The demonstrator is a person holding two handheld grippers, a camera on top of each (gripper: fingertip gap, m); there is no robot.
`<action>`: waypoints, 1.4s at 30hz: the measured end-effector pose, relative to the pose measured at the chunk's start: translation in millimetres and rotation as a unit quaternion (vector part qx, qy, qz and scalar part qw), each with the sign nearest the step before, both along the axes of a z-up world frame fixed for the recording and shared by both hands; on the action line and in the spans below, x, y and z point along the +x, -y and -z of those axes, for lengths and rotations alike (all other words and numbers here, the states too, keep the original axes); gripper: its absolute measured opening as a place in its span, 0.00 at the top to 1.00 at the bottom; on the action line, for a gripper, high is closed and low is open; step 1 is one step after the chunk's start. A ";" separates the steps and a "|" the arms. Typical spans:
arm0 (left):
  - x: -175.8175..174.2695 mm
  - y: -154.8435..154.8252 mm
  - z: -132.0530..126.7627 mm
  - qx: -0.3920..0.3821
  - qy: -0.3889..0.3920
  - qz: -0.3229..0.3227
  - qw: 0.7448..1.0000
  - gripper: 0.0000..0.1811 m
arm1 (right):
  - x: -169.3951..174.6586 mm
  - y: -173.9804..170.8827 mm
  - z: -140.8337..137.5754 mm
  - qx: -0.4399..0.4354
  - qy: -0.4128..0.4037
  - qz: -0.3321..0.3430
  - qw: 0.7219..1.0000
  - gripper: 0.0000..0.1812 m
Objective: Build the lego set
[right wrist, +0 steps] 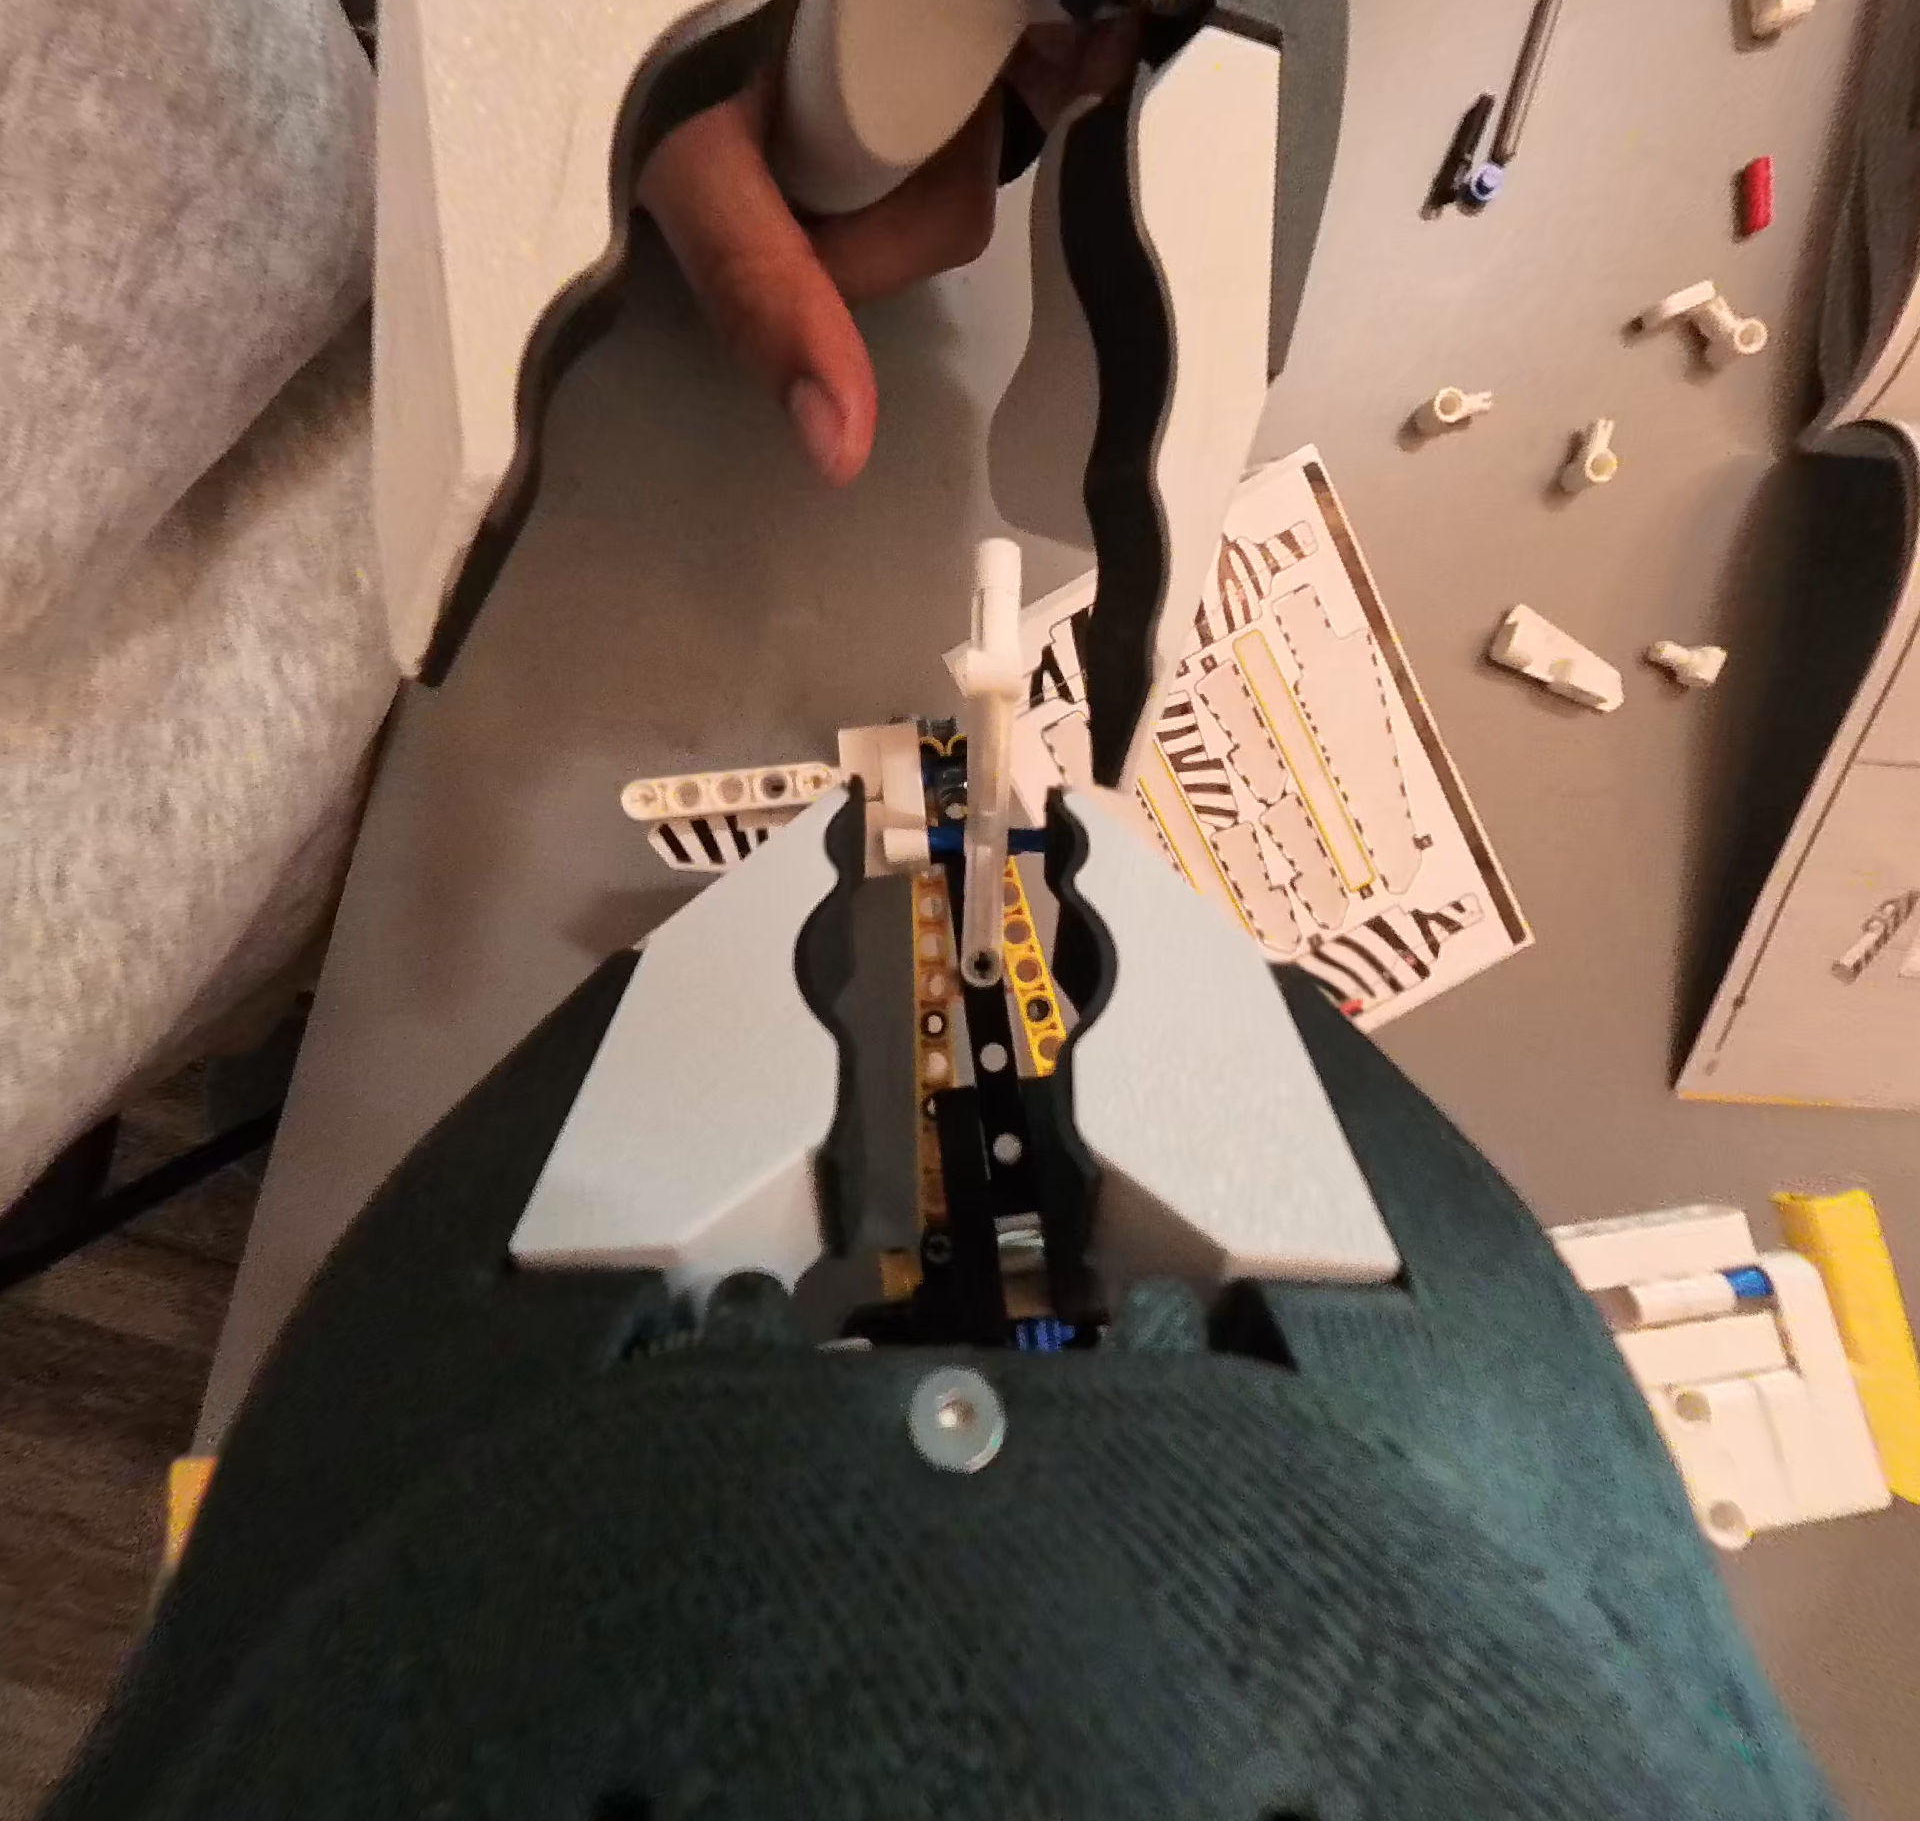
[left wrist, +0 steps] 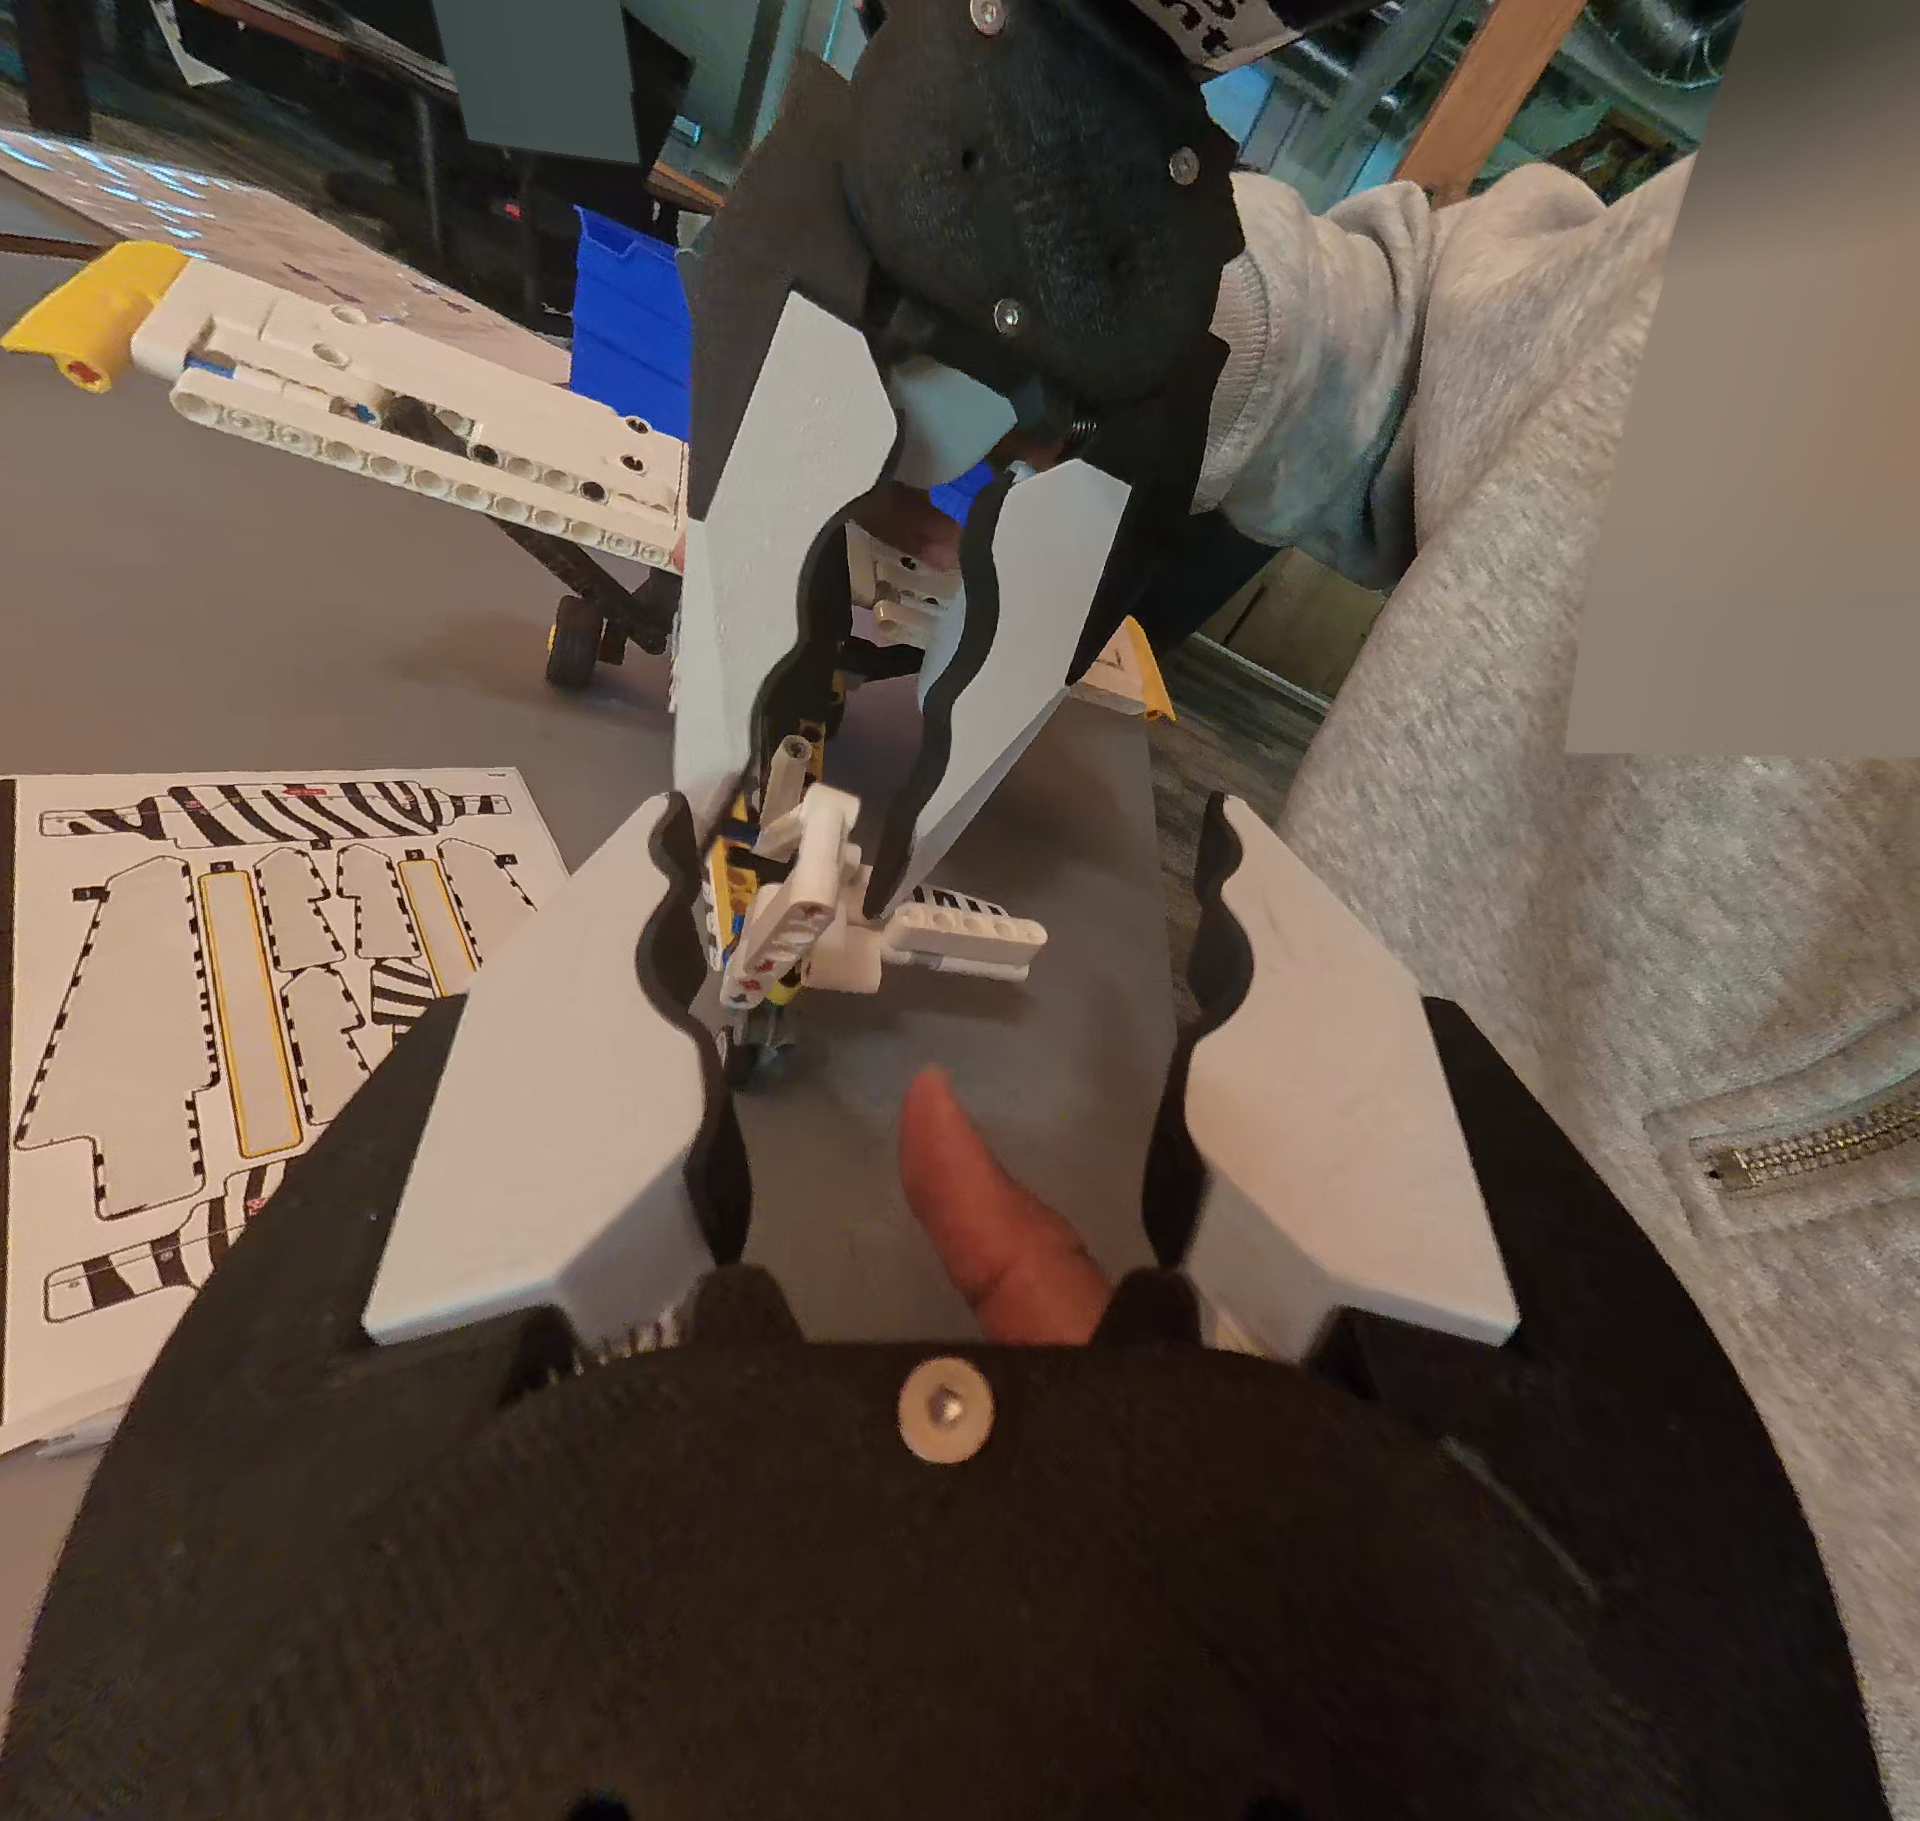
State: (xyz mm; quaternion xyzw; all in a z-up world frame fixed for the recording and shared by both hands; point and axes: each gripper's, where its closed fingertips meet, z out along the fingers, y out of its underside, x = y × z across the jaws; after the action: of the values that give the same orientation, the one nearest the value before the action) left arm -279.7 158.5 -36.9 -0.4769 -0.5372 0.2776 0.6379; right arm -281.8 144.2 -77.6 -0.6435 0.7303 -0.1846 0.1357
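Your right gripper (right wrist: 956, 805) is clamped around the small model piece (right wrist: 961, 898), its fingers closed in on the black and yellow beams that run back between them, and it comes down on the piece from above, holding it over the grey table (left wrist: 260, 628). Your left gripper (left wrist: 940, 898) is spread wide, nothing in it, though its left finger (left wrist: 582, 1023) sits right against the piece's side. Careful here: the thin white arm (right wrist: 987, 732) juts forward past your right fingertips with nothing supporting it, so I'd say a nudge from that left finger could twist it out of line or pop a pin loose. The hold is on narrow beams, too, so a sideways push might swivel the whole piece. It looks spindly: yellow and black holed beams, blue pins, white connectors, and a white beam (right wrist: 727, 792) sticking out sideways with a striped panel under it. Further out lie the sticker sheet (left wrist: 239, 992), the big white wing (left wrist: 416, 400) with its yellow tip, and loose white parts (right wrist: 1558, 670).
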 end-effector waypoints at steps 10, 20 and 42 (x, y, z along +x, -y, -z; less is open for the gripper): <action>-7.0 -5.9 8.9 0.047 0.034 0.044 0.997 0.40 | -14.8 6.4 -6.7 -0.033 0.006 0.147 0.989 0.68; -12.6 -43.5 4.1 0.094 0.026 0.155 0.983 0.33 | -23.7 -29.1 -19.8 -0.060 0.233 0.492 0.837 0.78; -4.7 -101.0 5.7 0.067 0.041 0.299 0.951 0.21 | -42.2 -68.3 -2.4 -0.255 0.131 0.568 0.771 0.95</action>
State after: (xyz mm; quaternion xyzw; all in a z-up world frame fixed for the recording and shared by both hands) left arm -284.4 259.5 -42.6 -0.5826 -0.4134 0.0173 0.6996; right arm -324.0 212.4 -75.3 -0.0921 0.8640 -0.4902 -0.0686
